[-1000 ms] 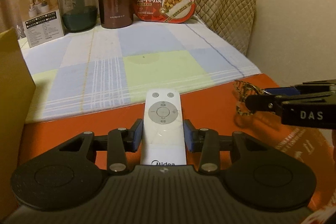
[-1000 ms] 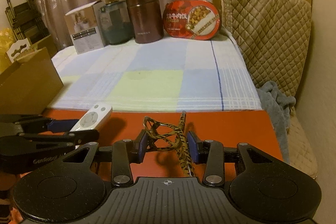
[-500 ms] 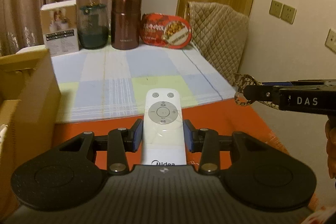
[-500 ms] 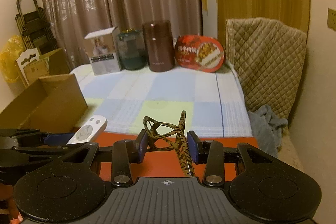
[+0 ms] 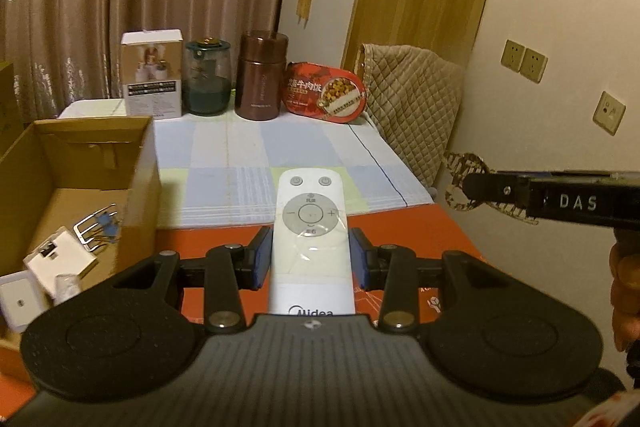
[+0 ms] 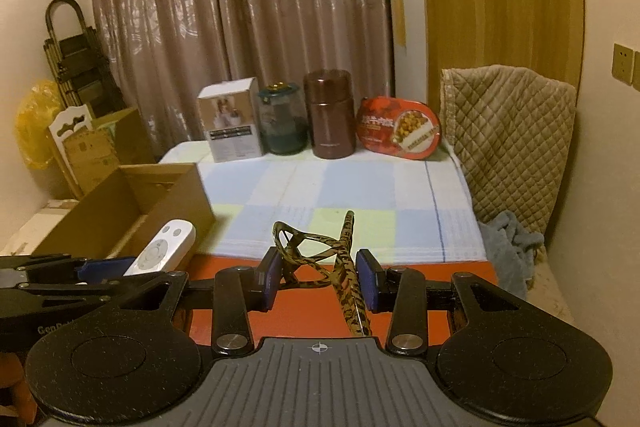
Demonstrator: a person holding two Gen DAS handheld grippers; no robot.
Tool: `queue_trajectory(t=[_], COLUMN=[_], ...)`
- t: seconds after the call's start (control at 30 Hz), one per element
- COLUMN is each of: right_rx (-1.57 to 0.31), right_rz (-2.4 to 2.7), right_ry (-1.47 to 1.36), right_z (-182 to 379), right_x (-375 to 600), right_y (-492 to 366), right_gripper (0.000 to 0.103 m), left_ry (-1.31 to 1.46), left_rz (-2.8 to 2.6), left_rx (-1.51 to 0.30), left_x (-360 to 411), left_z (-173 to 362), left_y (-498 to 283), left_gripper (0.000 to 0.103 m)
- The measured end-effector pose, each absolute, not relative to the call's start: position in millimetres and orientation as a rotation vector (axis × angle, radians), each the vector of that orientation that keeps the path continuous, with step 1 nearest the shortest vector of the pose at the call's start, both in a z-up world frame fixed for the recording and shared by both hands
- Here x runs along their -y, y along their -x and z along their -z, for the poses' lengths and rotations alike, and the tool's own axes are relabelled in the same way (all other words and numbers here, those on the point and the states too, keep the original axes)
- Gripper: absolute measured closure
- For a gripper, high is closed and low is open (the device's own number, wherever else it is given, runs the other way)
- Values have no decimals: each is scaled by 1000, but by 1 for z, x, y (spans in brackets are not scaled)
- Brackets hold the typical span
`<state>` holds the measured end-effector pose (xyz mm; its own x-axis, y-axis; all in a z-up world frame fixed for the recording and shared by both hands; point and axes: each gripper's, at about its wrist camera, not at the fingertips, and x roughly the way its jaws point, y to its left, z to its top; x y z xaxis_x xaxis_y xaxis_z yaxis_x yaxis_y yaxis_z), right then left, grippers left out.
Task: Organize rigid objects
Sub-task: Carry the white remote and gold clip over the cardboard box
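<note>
My left gripper (image 5: 311, 259) is shut on a white Midea remote control (image 5: 310, 227) and holds it in the air above the orange surface (image 5: 420, 235). The remote also shows in the right wrist view (image 6: 162, 253). My right gripper (image 6: 319, 277) is shut on a tortoiseshell-patterned glasses frame (image 6: 320, 255), held in the air; the frame also shows in the left wrist view (image 5: 464, 183), to the right of the remote. An open cardboard box (image 5: 80, 167) stands to the left, with small white items and a clip inside.
At the back of the checked cloth (image 5: 248, 155) stand a white carton (image 5: 152, 79), a dark glass jar (image 5: 207, 77), a brown flask (image 5: 262, 75) and a red food tray (image 5: 324, 93). A quilted chair back (image 5: 412, 99) is at the right by the wall.
Both grippers have risen well above the orange surface with the remote and the glasses frame held. The cardboard box's inside has come into view at the left.
</note>
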<state>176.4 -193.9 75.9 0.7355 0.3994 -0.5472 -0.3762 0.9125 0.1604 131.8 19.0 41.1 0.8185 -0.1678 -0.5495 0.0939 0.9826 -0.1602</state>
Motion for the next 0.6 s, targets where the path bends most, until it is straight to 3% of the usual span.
queue_trajectory(t=[0.6], right_rx=[-616], right_rz=[-530], right_ry=[-26], right_z=[-82], right_x=[119], right_y=[-140], right_gripper=[66], left_ry=[174], left_rz=[53], left_rx=[-570], left_x=[-87], left_z=[-68], left_y=[-81], left_gripper=[68])
